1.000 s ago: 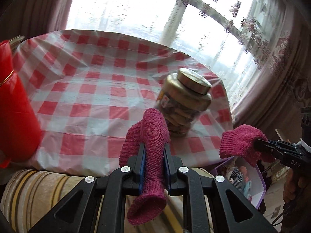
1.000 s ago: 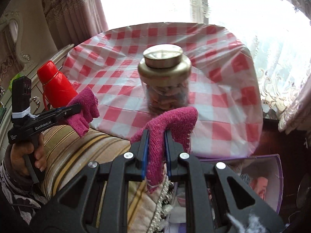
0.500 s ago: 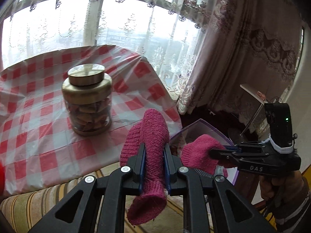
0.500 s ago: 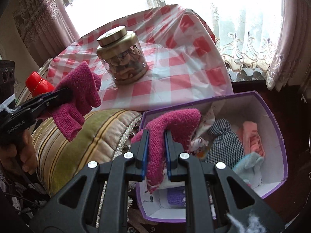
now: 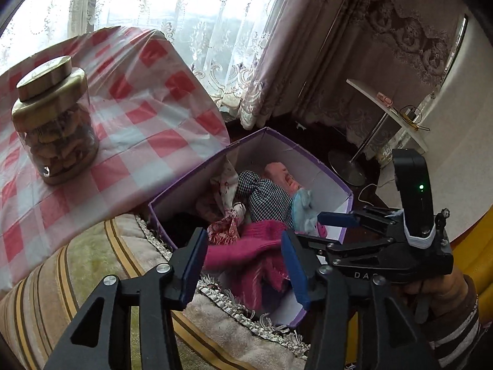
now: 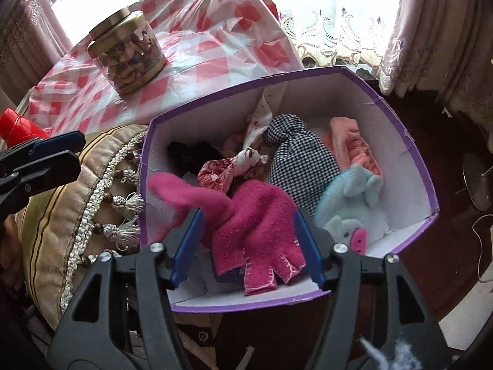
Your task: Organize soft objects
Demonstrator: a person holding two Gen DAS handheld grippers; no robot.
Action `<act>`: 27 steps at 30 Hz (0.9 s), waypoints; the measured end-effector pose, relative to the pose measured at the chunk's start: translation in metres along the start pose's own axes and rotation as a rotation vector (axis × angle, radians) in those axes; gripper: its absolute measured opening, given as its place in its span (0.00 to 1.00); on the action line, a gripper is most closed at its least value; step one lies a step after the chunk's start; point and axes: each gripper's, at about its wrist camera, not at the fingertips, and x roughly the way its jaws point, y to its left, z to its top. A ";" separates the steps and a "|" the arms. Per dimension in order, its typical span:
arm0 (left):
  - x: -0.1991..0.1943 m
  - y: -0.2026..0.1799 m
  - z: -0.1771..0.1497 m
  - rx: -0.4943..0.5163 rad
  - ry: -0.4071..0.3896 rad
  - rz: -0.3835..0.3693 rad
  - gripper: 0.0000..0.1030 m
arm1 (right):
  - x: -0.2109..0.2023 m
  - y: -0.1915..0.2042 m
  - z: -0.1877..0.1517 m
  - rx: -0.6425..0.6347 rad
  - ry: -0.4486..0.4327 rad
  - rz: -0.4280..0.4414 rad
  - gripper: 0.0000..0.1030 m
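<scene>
Two magenta knit gloves lie in a purple box [image 6: 409, 141]: one glove [image 6: 255, 231] sits spread near the front wall, the other [image 6: 185, 192], blurred, is at its left. In the left wrist view the gloves [image 5: 246, 252] show in the box [image 5: 295, 146]. My right gripper [image 6: 248, 240] is open and empty just above them. My left gripper [image 5: 243, 256] is open and empty over the box's near corner. The right gripper [image 5: 336, 228] also shows there, open. The left gripper [image 6: 58, 154] shows open at the left of the right wrist view.
The box also holds a checked cloth [image 6: 299, 157], a pink item [image 6: 354, 148], a blue plush toy [image 6: 348, 197] and a floral fabric [image 6: 228, 169]. A striped cushion [image 6: 71, 194] lies left of it. Behind is a red-checked table [image 6: 215, 43] with a jar [image 6: 129, 52] and a red bottle [image 6: 18, 126].
Both grippers swung from the table to the purple box and opened. The magenta gloves they held dropped into the box.
</scene>
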 end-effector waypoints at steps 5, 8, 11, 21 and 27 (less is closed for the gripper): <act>0.000 0.005 -0.010 -0.050 0.037 -0.036 0.65 | -0.014 -0.002 -0.004 0.025 0.003 -0.084 0.71; -0.001 0.014 -0.023 -0.112 0.073 -0.049 0.65 | -0.021 0.003 -0.005 0.019 -0.001 -0.120 0.73; -0.003 0.014 -0.034 -0.114 0.089 -0.049 0.67 | -0.025 0.010 -0.005 -0.002 -0.004 -0.155 0.75; 0.007 -0.001 -0.038 -0.063 0.127 -0.028 0.85 | -0.036 0.020 -0.002 -0.034 -0.026 -0.225 0.75; 0.007 0.008 -0.034 -0.129 0.122 -0.049 0.87 | -0.040 0.017 -0.002 -0.028 -0.035 -0.240 0.76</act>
